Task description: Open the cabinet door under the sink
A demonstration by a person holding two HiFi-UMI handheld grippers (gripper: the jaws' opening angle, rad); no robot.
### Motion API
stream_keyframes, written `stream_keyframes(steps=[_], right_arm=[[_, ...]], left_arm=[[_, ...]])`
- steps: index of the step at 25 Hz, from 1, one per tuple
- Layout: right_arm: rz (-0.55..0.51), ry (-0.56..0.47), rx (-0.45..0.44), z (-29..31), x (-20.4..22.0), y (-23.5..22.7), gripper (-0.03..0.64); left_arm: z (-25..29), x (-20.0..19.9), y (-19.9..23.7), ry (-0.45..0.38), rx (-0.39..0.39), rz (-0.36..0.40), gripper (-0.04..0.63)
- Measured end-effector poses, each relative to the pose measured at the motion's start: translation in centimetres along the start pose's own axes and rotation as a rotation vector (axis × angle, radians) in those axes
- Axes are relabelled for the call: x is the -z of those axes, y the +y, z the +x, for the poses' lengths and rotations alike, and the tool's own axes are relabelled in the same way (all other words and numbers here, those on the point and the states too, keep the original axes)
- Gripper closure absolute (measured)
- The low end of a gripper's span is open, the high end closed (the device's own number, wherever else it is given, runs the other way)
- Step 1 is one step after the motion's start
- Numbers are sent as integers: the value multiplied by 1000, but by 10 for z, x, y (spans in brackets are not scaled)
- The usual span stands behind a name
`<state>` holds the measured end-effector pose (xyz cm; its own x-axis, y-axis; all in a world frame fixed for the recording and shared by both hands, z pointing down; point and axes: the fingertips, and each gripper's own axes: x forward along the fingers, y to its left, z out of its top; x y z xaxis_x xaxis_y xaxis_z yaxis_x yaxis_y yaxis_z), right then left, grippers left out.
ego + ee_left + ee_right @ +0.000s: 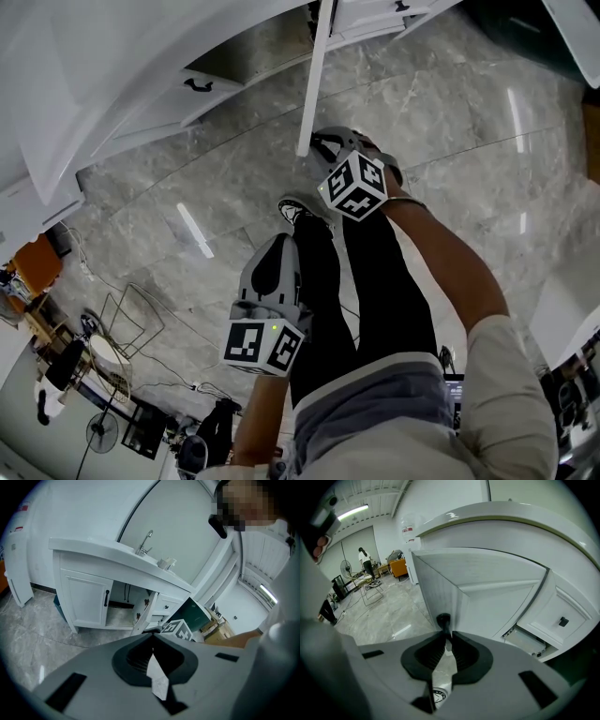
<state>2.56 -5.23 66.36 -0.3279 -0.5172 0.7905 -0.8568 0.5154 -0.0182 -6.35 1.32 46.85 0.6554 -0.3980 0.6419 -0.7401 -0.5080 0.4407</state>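
Note:
The white vanity (89, 590) carries a sink and a faucet (146, 541). Its left door stays closed, with a black handle (107, 598). The right door (314, 75) stands swung out, edge-on in the head view. My right gripper (446, 637) is shut on that door's black handle (443, 619), and in the head view it (317, 148) sits at the door's lower edge. My left gripper (279, 246) hangs lower, apart from the cabinet, over the floor. Its jaws (151, 638) meet with nothing between them.
The holder's legs in black trousers (375, 281) and shoes stand on the grey marble floor (450, 112). Drawers with black pulls (197, 84) flank the door. A wire basket (131, 319), a fan (98, 431) and an orange chair (37, 258) sit at the left. A dark green board (194, 613) leans beyond the vanity.

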Motion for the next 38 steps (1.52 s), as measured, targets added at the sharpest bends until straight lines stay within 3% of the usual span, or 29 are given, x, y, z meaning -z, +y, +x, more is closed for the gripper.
stream_keyframes(steps=[20,38], right_arm=[[-63,60,-12,-31,47,-26,565],[-97,31,-51,-55,78,-58,565]], left_arm=[[38,1,-38,28,28,25,595],[65,11,-61,67,41,17,595]])
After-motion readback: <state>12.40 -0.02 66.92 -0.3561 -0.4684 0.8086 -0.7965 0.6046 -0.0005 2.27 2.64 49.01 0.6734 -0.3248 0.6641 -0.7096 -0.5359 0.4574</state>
